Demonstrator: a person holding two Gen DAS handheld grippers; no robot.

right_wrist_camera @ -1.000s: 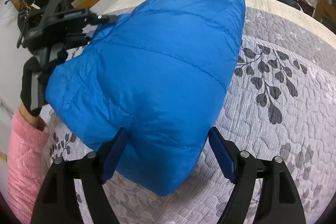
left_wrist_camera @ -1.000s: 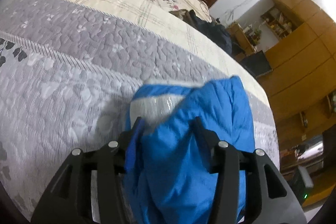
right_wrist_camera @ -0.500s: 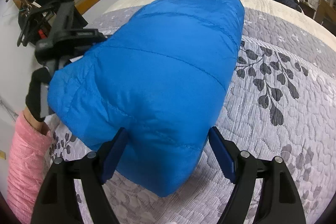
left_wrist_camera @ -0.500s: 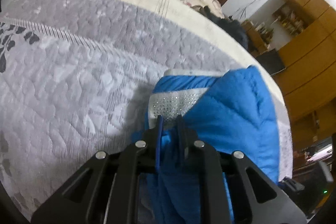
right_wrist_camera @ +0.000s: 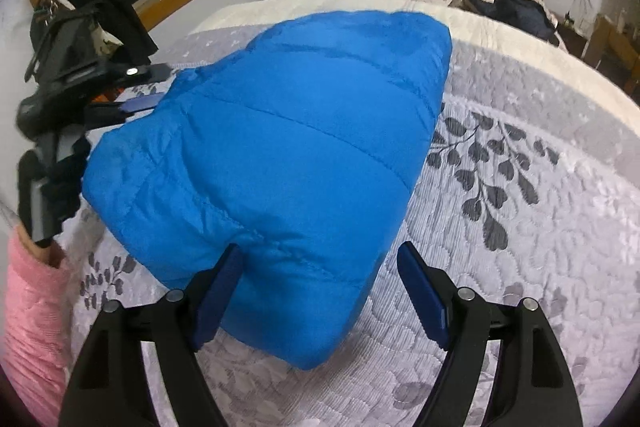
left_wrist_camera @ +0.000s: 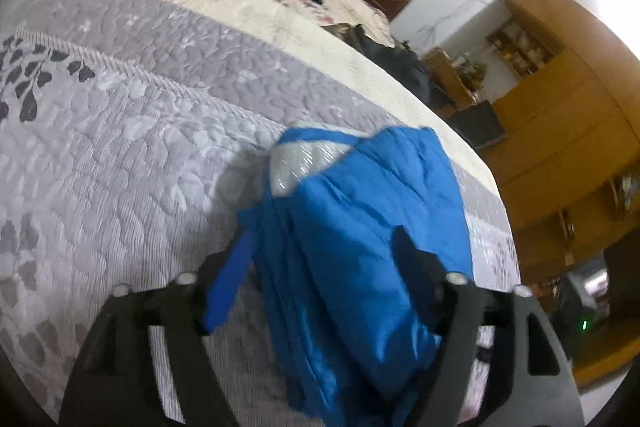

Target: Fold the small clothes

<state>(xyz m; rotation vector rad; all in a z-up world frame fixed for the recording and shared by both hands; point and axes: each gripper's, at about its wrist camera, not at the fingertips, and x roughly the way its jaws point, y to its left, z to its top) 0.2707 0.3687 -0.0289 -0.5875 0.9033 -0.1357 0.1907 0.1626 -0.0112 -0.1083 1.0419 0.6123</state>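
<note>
blue jacket [right_wrist_camera: 280, 155] is lying folded on the grey quilt [right_wrist_camera: 540, 227] | left gripper [left_wrist_camera: 324, 267] is straddling its edge, fingers spread, gripping nothing | right gripper [right_wrist_camera: 320, 279] is gaping wide around the near corner, unclamped | risk: puffy layers may be springing apart once unpinned, slippery shell sliding

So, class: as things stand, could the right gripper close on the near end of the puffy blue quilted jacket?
Probably yes. The right gripper is open, its fingers either side of the blue quilted jacket's near end, with nothing between.
</note>
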